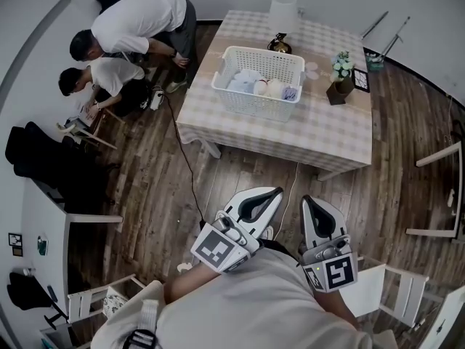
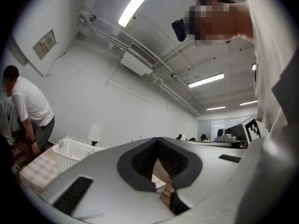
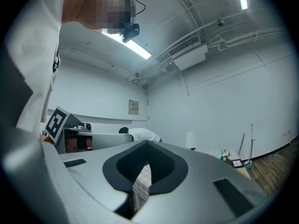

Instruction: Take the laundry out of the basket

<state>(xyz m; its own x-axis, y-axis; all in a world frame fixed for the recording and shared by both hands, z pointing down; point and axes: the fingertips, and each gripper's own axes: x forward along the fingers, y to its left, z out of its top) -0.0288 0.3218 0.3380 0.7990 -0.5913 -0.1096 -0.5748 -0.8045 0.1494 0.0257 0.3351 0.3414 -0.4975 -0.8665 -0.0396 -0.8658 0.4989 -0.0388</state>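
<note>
Pale bundled laundry [image 1: 253, 83] in white lattice basket [image 1: 243, 102] on checked table [image 1: 320, 131]; left tongs [image 1: 272, 195], right tongs [image 1: 311, 202] closed, empty.

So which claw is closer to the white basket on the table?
Left, by a little. The left gripper hangs over the floor almost straight in front of the basket, well short of the table; the right gripper is beside it, further off to the right.
</note>
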